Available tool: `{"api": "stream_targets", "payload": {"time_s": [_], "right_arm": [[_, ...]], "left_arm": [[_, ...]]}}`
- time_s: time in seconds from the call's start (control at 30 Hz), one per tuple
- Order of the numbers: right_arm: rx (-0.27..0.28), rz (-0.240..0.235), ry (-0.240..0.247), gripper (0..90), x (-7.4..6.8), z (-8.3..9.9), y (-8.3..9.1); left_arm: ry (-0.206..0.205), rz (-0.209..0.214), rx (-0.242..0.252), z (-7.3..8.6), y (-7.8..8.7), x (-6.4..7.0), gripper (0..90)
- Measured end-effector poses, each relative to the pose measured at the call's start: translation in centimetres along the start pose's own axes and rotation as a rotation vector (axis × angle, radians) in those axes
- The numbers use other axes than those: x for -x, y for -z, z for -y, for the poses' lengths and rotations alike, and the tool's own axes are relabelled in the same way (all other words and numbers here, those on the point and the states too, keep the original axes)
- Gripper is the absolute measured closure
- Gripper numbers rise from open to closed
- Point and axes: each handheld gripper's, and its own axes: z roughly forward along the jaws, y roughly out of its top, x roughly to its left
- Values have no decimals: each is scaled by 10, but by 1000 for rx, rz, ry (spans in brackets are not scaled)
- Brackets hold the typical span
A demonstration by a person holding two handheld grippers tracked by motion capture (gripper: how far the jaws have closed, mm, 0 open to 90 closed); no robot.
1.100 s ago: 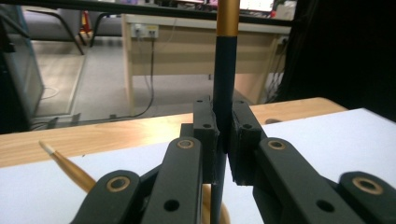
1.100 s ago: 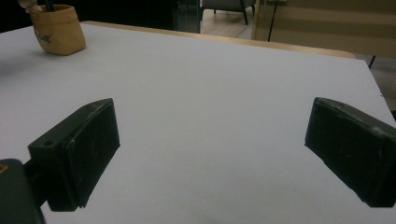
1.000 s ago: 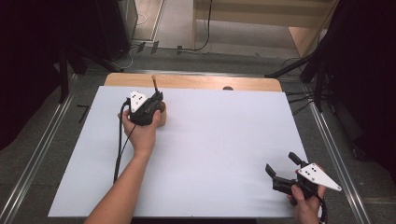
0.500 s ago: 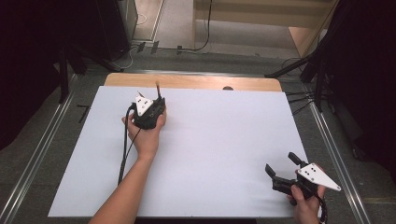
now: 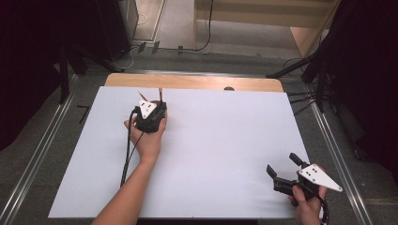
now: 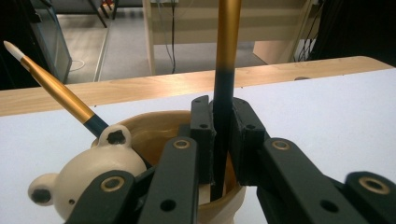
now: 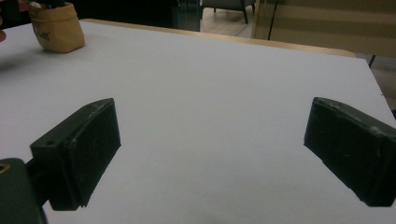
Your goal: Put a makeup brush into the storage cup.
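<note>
Left gripper [image 6: 223,140]: jaws clamped on upright pen [image 6: 225,70], above bear-faced cup [image 6: 140,154].
Right gripper [image 5: 286,171]: jaws wide apart, low at table [image 5: 225,140] corner.
Nearby: second pen [image 6: 56,88] leaning in cup.

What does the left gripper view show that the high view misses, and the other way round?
The left gripper view shows the left gripper shut on a gold-and-black brush standing in a tan cup with a bear figure; a second brush leans in it. The high view shows the right gripper open near the table's near right corner. Both show the cup, brushes and white table.
</note>
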Motion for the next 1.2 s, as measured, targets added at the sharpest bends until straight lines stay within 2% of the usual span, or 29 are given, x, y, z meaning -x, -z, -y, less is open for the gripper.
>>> {"api": "stream_targets", "payload": {"time_s": [0.33, 0.5, 0.57, 0.63, 0.7, 0.9, 1.0, 1.07, 1.13, 1.2], "right_arm": [[-1, 0, 0, 44, 0, 0, 0], [-2, -2, 1, 43, -1, 0, -1], [-3, -2, 2, 44, -1, 0, -1], [-3, -3, 3, 43, -1, 0, -1], [-4, -4, 4, 44, -1, 0, -2], [-5, -5, 6, 44, -2, 0, -2], [-5, -5, 4, 43, -2, 0, -2], [-5, -6, 4, 43, -2, 0, -2], [-5, -6, 2, 43, -2, 0, -3], [-6, -4, 4, 43, -2, 0, -3]], "left_arm": [[1, 39, 10, -3, 6, 1, 722], [4, 78, 6, -4, 13, 3, 672], [0, 88, -18, -5, 16, 4, 646], [-15, 101, -22, -5, 20, 5, 608], [-10, 112, -14, -5, 24, 6, 564], [27, 164, -6, -5, 39, 3, 433], [4, 183, -7, -5, 49, 4, 385], [2, 196, -7, -5, 54, 3, 342], [14, 202, -17, -3, 58, 2, 272], [9, 178, -29, -1, 62, 1, 147]]}}
